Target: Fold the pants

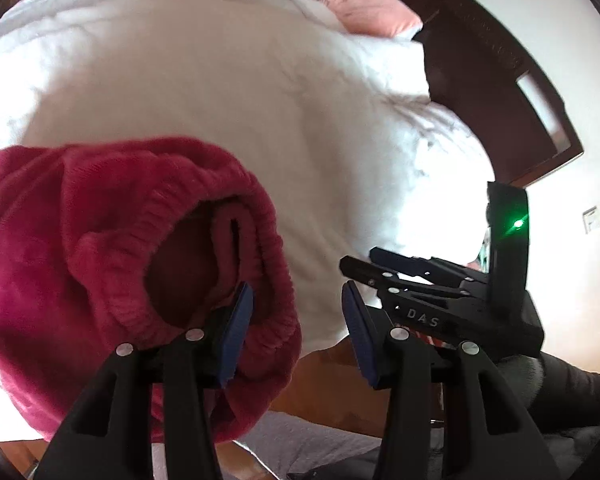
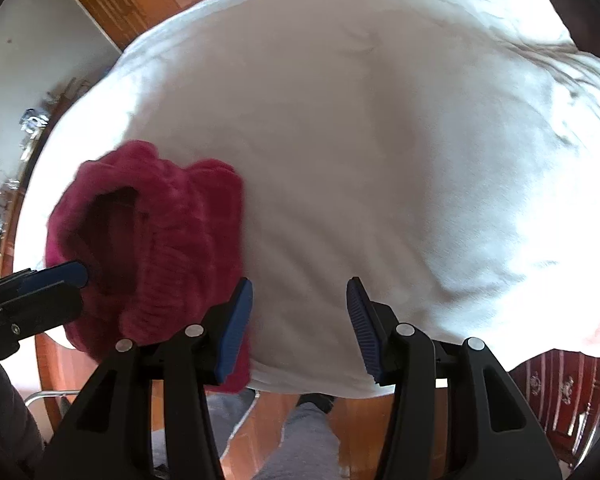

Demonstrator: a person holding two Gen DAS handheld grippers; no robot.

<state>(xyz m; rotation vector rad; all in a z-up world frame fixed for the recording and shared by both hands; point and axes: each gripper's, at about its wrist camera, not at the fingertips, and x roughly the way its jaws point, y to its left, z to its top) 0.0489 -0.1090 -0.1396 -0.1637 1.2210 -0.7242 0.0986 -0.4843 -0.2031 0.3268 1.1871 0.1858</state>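
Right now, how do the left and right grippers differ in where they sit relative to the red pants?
The left gripper has one pad at the pants' waistband opening; the right gripper sits over bare white bedding. The left is beside red fabric; the right is apart from it. Both are open, gripping nothing.

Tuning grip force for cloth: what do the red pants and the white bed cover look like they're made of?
Pants: looks like plush fleece or velour, matte and fuzzy, with a ribbed elastic waistband; soft, thick, bunched in a heap. Bed cover: looks like a smooth woven or quilted white fabric, matte, with shallow puffy creases; exact fibre not tellable. Both grippers' jaws stand open, holding nothing.
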